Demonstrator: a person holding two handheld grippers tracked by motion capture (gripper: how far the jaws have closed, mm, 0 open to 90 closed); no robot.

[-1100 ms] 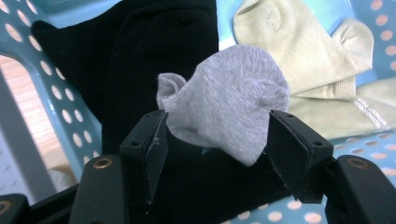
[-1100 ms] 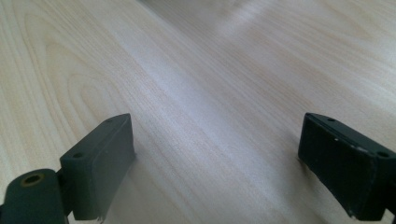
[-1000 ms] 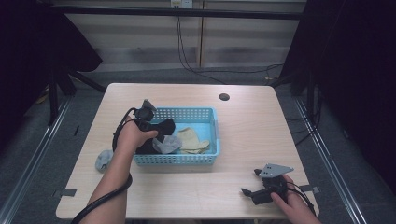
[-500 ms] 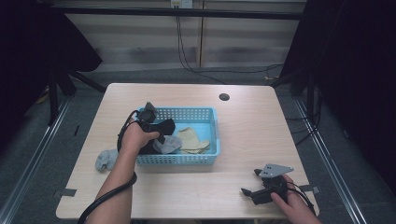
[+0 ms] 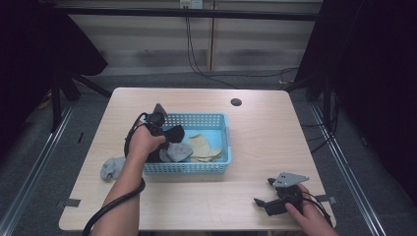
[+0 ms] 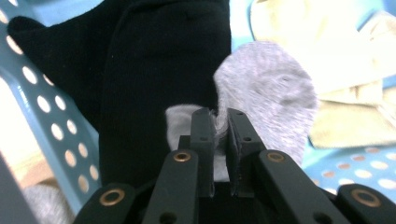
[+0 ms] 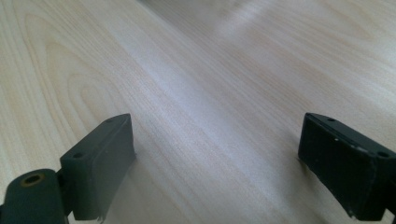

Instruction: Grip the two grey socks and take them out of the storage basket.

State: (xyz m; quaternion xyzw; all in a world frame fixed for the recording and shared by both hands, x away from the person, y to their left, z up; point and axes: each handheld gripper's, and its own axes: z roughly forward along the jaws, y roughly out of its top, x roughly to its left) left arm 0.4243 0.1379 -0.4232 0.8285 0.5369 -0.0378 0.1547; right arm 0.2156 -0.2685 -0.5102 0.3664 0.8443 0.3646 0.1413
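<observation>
A grey sock [image 6: 266, 98] lies in the left end of a blue perforated basket [image 5: 216, 120], and the left gripper [image 6: 220, 128] has its jaws pinched together on a fold of that sock's edge. A black sock [image 6: 154, 70] lies against the grey one on the side toward the basket's left wall, partly draped over it. Yellow-beige socks [image 5: 204, 146] lie farther in, near the basket's middle. In the high view the left gripper [image 5: 164, 135] reaches over the basket's left end, held by the person's left hand [image 5: 142, 142].

Another grey sock [image 5: 112, 167] lies on the tabletop [image 5: 255, 132] just outside the basket's left front corner. The right gripper [image 5: 263, 192] rests near the tabletop's front right corner, well apart from the basket, its jaws spread wide over bare wood. A dark round hole [image 5: 236, 102] sits near the tabletop's far edge.
</observation>
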